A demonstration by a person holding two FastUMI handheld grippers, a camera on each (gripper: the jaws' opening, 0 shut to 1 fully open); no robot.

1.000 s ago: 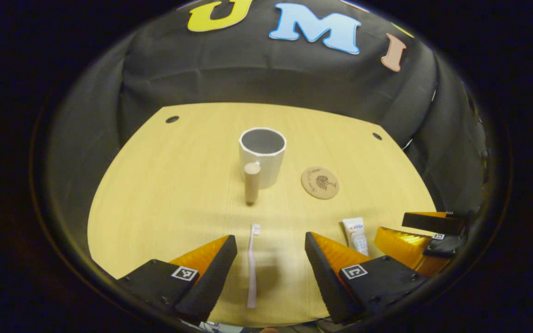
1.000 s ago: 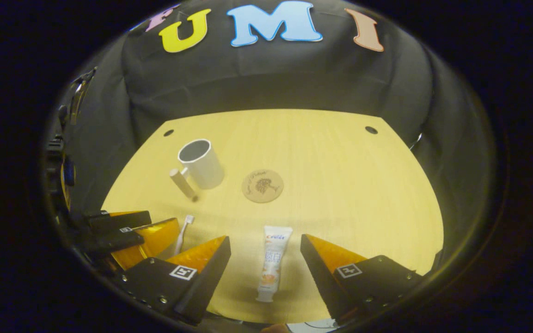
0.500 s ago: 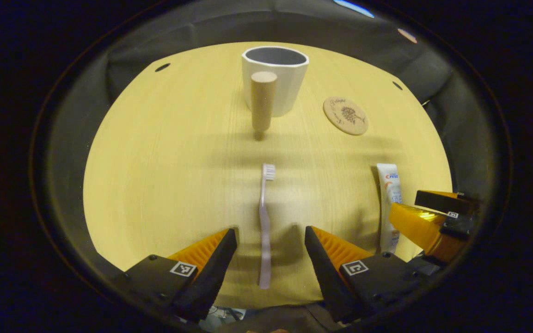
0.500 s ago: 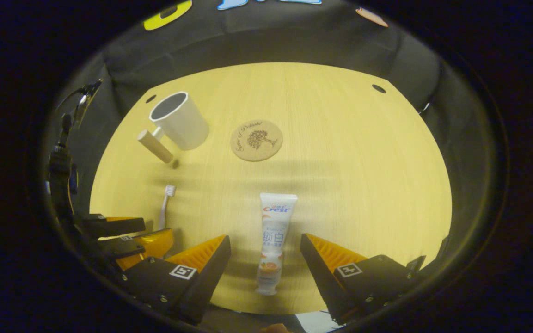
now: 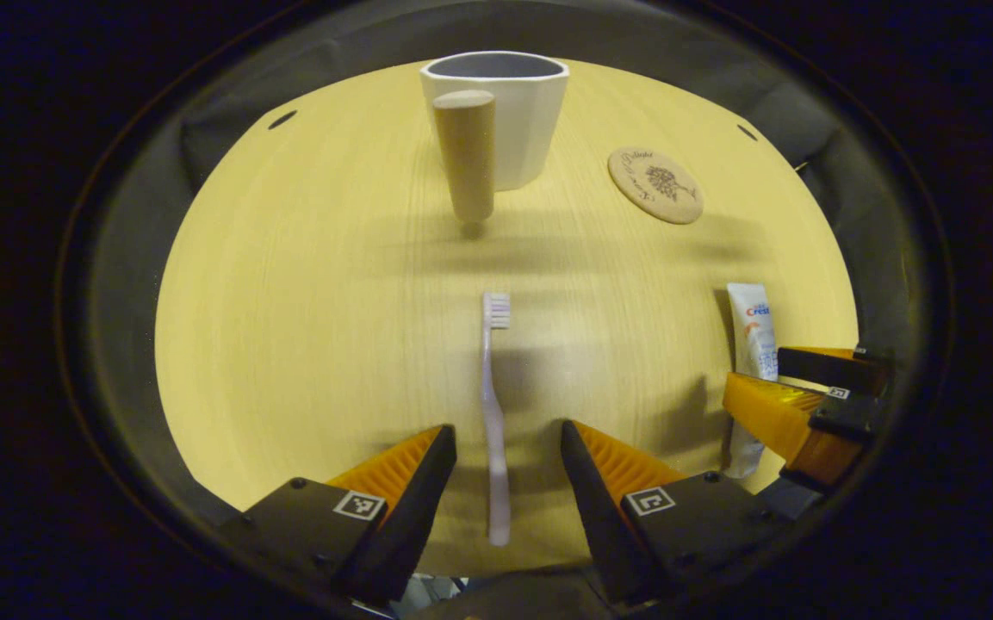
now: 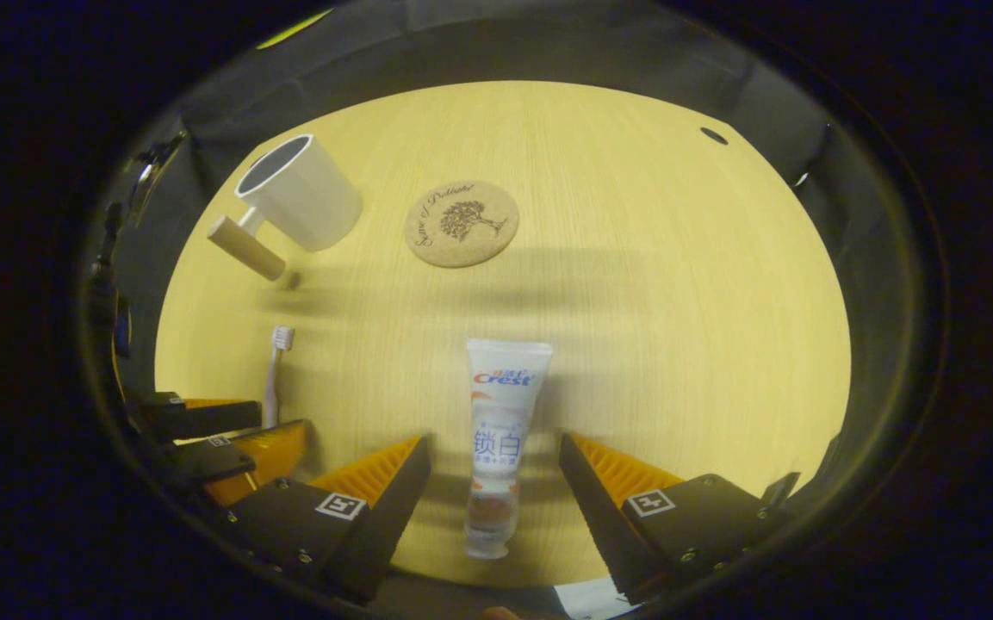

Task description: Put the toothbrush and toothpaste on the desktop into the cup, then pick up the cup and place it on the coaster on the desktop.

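A pale pink toothbrush [image 5: 493,405] lies flat on the wooden desktop [image 5: 307,301], head pointing away. My left gripper [image 5: 505,439] is open, one finger on each side of the handle, not touching it. A white toothpaste tube [image 6: 499,430] lies between the fingers of my open right gripper [image 6: 493,452], cap toward me. The white cup [image 5: 500,116] with a wooden handle [image 5: 465,155] stands upright at the far side. The round cork coaster [image 5: 655,184] lies to its right. The left gripper view also has the toothpaste [image 5: 753,344] and the right gripper [image 5: 797,405].
Black cloth walls close in the desktop on the far side and at both flanks. Two small dark holes [image 6: 713,135] mark the far corners of the desktop. In the right gripper view, the left gripper [image 6: 212,430] sits at lower left beside the toothbrush [image 6: 276,370].
Both grippers have come down and forward toward the desktop. The toothbrush handle and the toothpaste tube now lie deeper between their fingers. Nothing on the desktop has moved.
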